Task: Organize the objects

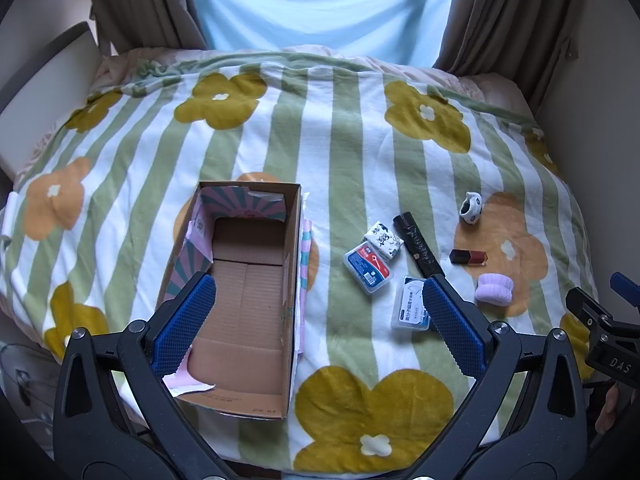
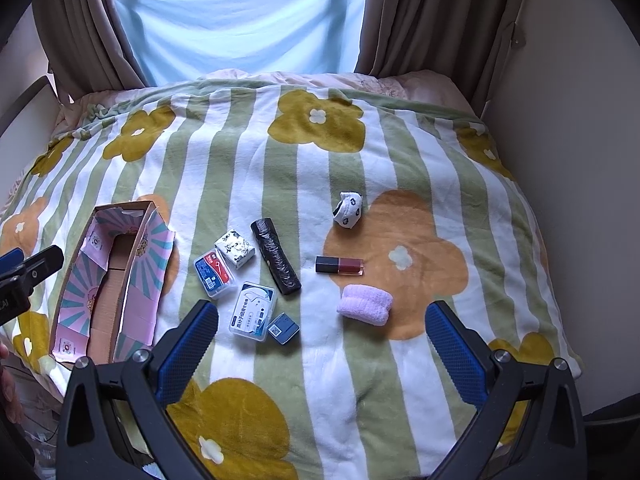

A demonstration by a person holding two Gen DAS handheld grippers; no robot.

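left gripper (image 1: 318, 312): hanging wide open over the cardboard box (image 1: 244, 292), holding nothing
right gripper (image 2: 320, 332): gaping open, empty, above the blanket (image 2: 400, 380)
items: lying loose right of box, pink towel roll (image 2: 365, 308) nearest right gripper

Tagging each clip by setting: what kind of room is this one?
Most likely a bedroom. The work surface is a bed under a striped floral blanket, with brown curtains over a window behind it. Small personal items such as a lipstick lie beside a cardboard box.
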